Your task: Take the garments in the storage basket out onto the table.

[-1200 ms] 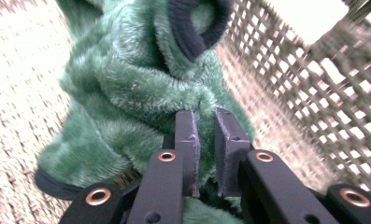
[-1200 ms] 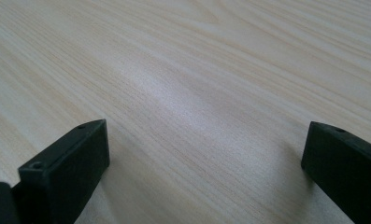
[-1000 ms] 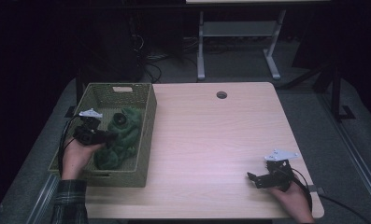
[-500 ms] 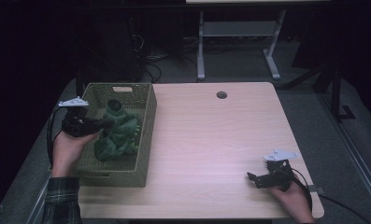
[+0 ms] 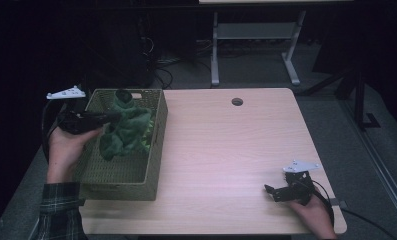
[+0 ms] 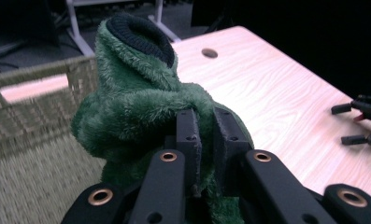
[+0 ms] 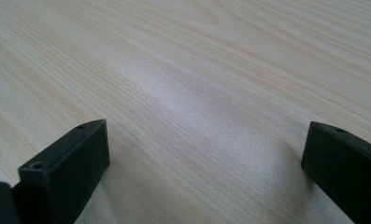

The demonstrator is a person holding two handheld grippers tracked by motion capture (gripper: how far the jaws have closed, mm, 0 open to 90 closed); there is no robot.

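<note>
Risk: left tongs [image 6: 205,140] pinch only small fold of fleece [image 5: 125,129]; loose bulk hanging below may snag basket [image 5: 156,145] rim, or fold slips out. Left tongs: jaws narrow, clamped on fleece, which hangs ahead of and under them, above basket. Right tongs [image 5: 271,191]: jaws wide, holding nothing, low over table [image 7: 197,70].

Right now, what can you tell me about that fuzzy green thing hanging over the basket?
The green plush piece is soft, shaggy dark-green fabric with a black knitted cuff at its top end, so it may be a puppet or a garment. It hangs crumpled above the woven basket, its lower folds draping down inside. The left gripper pinches a bunched fold of it between nearly closed jaws. A lighter green patch shows on its side in the high view.
</note>
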